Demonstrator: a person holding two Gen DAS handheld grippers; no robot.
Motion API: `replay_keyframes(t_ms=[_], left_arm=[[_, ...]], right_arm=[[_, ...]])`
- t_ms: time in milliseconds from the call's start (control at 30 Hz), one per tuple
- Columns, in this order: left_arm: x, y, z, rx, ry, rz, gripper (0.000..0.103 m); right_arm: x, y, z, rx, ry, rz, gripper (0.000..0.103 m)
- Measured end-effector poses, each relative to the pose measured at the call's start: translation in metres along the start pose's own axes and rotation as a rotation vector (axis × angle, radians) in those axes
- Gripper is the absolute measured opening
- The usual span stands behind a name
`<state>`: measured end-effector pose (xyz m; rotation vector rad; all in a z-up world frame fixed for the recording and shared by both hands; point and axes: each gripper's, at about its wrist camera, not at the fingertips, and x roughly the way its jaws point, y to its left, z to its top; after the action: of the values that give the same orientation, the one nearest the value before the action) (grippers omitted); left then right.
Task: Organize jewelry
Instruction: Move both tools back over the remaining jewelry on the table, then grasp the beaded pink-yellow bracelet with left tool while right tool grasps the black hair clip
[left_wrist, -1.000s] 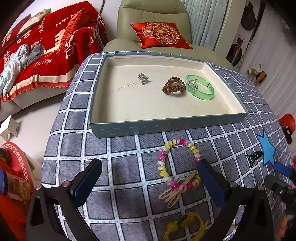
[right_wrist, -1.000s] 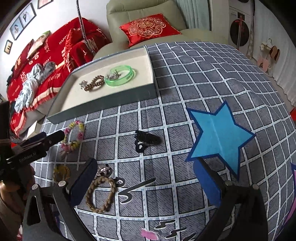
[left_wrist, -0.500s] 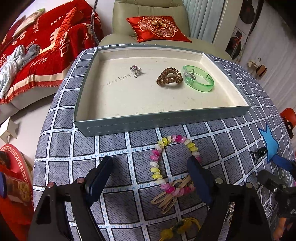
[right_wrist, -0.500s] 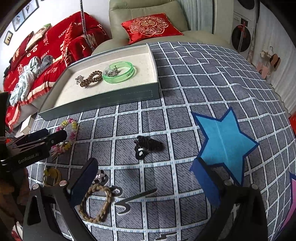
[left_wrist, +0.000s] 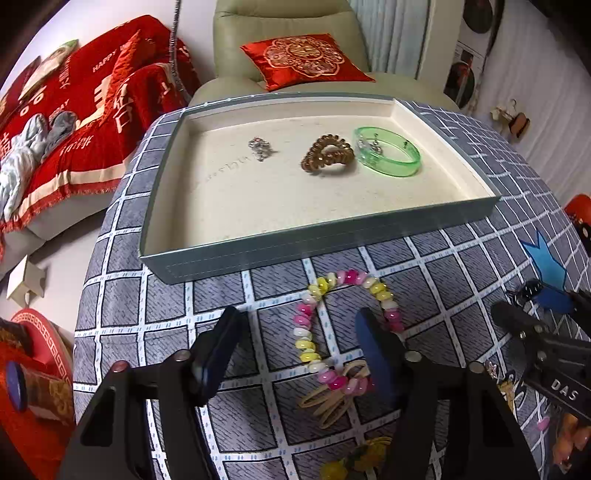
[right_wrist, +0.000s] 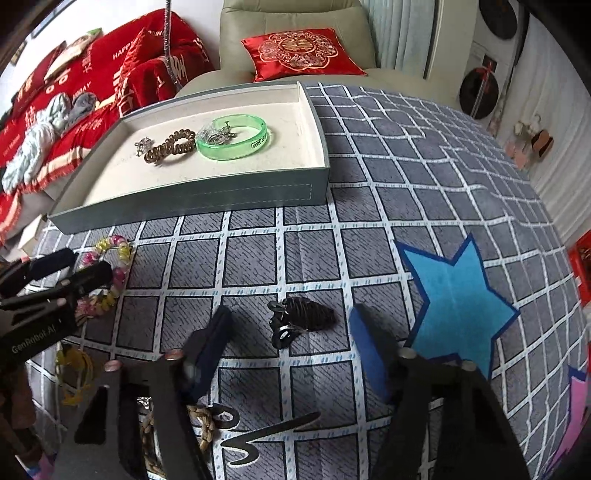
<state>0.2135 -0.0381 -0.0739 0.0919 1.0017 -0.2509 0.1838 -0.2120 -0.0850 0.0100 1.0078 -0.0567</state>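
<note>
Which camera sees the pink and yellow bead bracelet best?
The left wrist view. The pink, yellow and white bead bracelet lies there almost whole on the checked cloth, straddled by the left hand-held gripper. In the right wrist view, the bracelet sits small at the left edge, partly hidden behind that gripper.

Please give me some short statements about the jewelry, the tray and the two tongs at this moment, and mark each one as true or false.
1. The green bangle lies inside the tray. True.
2. The beaded bracelet is in the tray. False: it lies on the checked cloth in front of the tray.
3. The left tongs are open. True.
4. The right tongs grip the black hair clip. False: they are open, the clip lies between them.
</note>
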Motion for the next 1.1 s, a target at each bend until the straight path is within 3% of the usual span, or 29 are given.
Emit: replay_keyframes(t_ms=[133,200,267,300,567,1100], left_arm=[[-0.003,-0.005,0.0,0.022,-0.008,-0.006,0.062],[-0.004,-0.008,0.0,0.036,-0.014,-0.012,0.049],[-0.005,-0.009,0.0,0.052,-0.02,-0.017,0.027],[-0.005,-0.01,0.0,0.056,-0.023,-0.02,0.025],[-0.009,0.006,-0.003,-0.016,-0.029,-0.108,0.025],[-0.046,0.021,0.003,-0.071,-0.098,-0.194,0.025]], right_arm=[[-0.002,0.001,0.0,-0.006,-0.003,0.005,0.042],[-0.003,0.002,0.0,-0.01,-0.004,0.003,0.04],[-0.003,0.002,0.0,-0.007,-0.006,0.003,0.04],[-0.003,0.001,-0.001,-0.002,-0.008,0.003,0.04],[-0.01,-0.017,-0.002,0.086,-0.003,0.062,0.04],[-0.037,-0.036,-0.006,0.153,-0.028,0.134,0.04]])
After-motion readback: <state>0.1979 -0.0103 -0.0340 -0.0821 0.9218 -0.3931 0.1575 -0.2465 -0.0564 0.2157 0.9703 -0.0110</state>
